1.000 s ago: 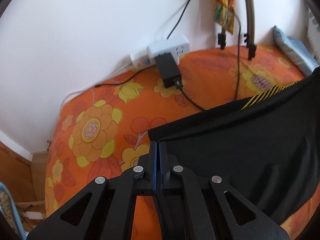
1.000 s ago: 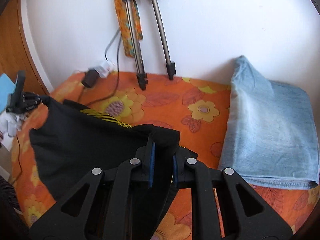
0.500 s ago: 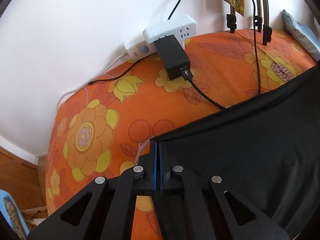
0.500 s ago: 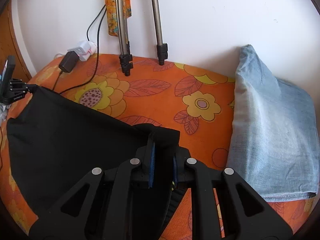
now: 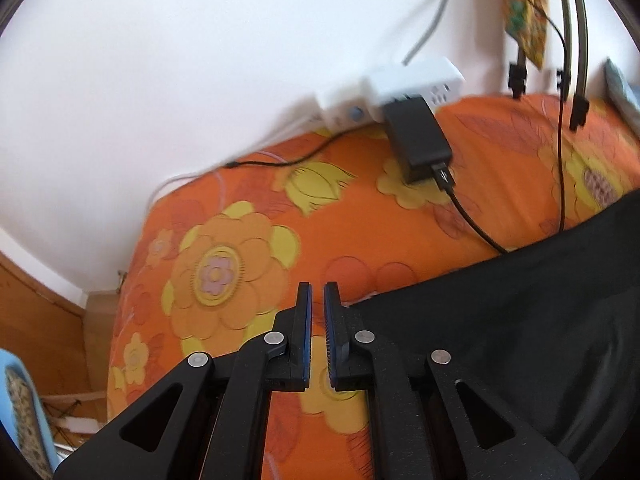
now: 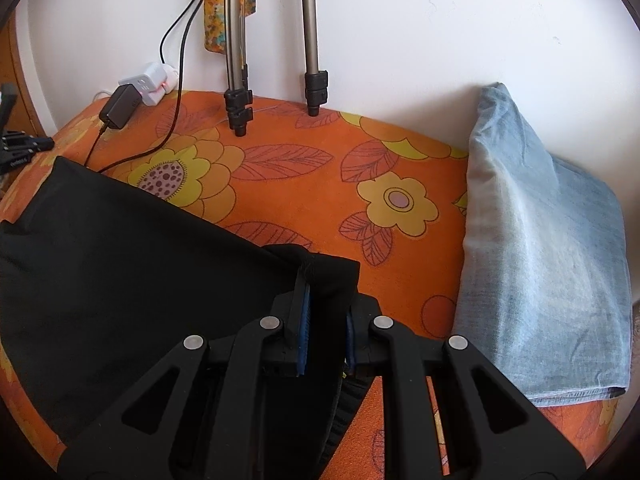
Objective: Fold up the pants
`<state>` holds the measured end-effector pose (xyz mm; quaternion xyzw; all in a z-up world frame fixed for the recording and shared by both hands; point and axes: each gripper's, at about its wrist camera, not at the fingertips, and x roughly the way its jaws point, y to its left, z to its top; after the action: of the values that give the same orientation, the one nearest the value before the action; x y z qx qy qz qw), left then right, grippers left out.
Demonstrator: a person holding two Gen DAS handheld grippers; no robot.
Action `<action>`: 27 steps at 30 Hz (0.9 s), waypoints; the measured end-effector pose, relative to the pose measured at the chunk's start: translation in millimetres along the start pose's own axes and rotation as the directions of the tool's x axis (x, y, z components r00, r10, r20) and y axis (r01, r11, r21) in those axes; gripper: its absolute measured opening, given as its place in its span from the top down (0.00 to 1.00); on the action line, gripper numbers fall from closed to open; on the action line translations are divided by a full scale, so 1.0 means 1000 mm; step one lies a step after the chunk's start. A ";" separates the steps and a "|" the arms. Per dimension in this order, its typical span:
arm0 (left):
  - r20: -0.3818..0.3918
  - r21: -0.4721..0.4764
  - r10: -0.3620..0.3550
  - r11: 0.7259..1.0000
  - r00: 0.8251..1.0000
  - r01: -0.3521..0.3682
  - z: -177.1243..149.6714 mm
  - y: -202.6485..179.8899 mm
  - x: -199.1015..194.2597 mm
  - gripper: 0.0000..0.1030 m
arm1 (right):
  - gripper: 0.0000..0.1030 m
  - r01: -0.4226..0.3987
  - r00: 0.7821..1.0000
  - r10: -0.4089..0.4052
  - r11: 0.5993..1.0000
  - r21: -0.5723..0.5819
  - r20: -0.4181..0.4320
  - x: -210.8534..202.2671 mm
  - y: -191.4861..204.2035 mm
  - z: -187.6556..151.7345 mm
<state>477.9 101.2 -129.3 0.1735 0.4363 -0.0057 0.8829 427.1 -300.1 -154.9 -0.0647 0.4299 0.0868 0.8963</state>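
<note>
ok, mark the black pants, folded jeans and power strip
black pants (image 6: 132,272), right wrist view, flat middle panel
folded jeans (image 6: 548,256), right wrist view, top face
power strip (image 5: 412,80), left wrist view, white casing

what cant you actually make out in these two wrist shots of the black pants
- Black fabric pants, right wrist view: near end hidden under the right gripper.
- Same pants, left wrist view: cut off by the right edge.
- White plastic power strip, left wrist view: sockets blurred.
- Folded light-blue denim, left wrist view: mostly out of frame.
</note>
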 end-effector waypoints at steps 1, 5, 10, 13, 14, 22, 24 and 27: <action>0.003 -0.005 0.006 1.000 1.000 -0.006 -0.001 0.004 -0.003 0.93 | 0.86 0.005 1.000 -0.005 1.000 -0.002 0.000 0.001 0.001 0.000; 0.007 -0.015 -0.005 1.000 1.000 0.006 -0.011 0.017 -0.017 0.93 | 0.86 0.009 1.000 -0.009 1.000 -0.003 -0.001 0.001 0.001 0.001; 0.041 -0.013 -0.040 0.999 0.998 0.041 -0.032 0.014 -0.050 0.91 | 0.79 0.016 1.000 -0.016 1.000 -0.008 -0.015 -0.005 0.002 0.003; 0.074 0.020 -0.093 0.996 0.993 0.092 -0.050 -0.002 -0.078 0.80 | 0.65 0.021 1.000 -0.021 1.000 0.000 0.020 -0.029 0.004 0.003; 0.078 0.030 -0.104 0.994 0.992 0.102 -0.053 -0.006 -0.084 0.78 | 0.63 0.009 0.999 -0.009 1.000 0.004 0.033 -0.038 0.005 0.002; 0.135 0.062 -0.251 0.968 0.959 0.244 -0.083 -0.046 -0.146 0.73 | 0.50 -0.067 0.992 0.067 0.998 -0.004 0.106 -0.124 0.044 -0.020; 0.147 0.072 -0.295 0.955 0.944 0.287 -0.090 -0.055 -0.162 0.73 | 0.50 -0.076 0.993 0.075 0.997 0.008 0.097 -0.140 0.054 -0.036; 0.129 0.095 -0.384 0.923 0.914 0.374 -0.104 -0.075 -0.176 0.73 | 0.50 -0.125 0.991 0.122 0.991 0.052 0.054 -0.155 0.065 -0.061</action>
<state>277.0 38.6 -73.9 0.1146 0.3957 -0.2041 0.8881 272.1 -263.5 -74.5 -0.0111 0.4126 0.1318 0.9013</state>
